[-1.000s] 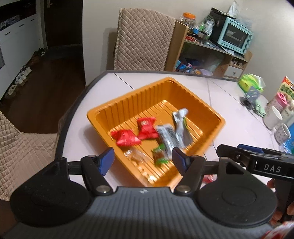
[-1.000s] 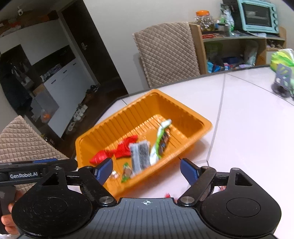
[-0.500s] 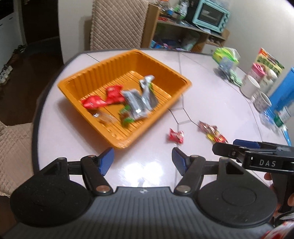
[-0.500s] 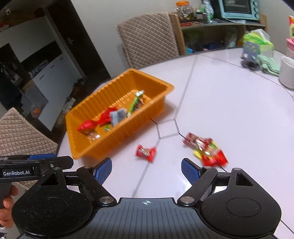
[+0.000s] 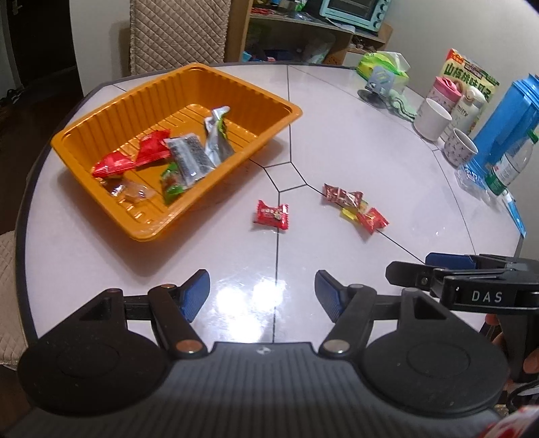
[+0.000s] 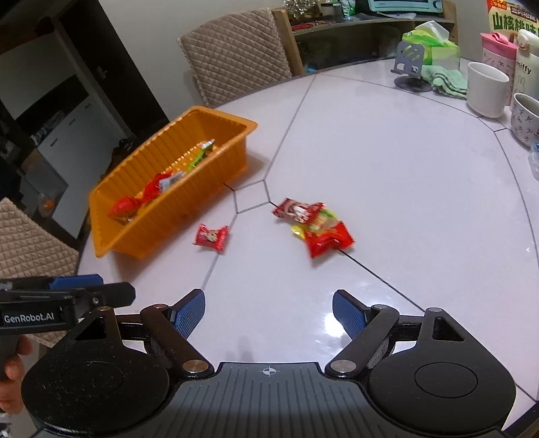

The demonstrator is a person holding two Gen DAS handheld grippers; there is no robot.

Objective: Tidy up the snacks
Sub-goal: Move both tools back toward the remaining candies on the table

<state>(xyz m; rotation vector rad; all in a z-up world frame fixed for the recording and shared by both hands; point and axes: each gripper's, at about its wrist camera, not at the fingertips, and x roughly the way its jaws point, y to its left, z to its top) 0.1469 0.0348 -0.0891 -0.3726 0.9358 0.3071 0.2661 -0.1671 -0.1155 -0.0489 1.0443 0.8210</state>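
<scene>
Home dining room: quilted chairs [image 6: 235, 50], toaster oven [image 5: 353, 10] on shelf, mugs [image 6: 486, 89] on table [image 6: 370, 151].

A second ago both claws hung close over the orange tray [image 5: 141, 232]. Now the left claw [image 5: 262, 295] and right claw [image 6: 268, 314] have drawn back from it, over bare worktop [image 5: 353, 141]. The loose red candy [image 5: 272, 214] and the wrapper cluster [image 5: 355, 208] beside the tray have come into sight.

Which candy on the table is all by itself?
The small red candy nearest the orange tray. The other loose candies lie bunched together, farther from it.
</scene>
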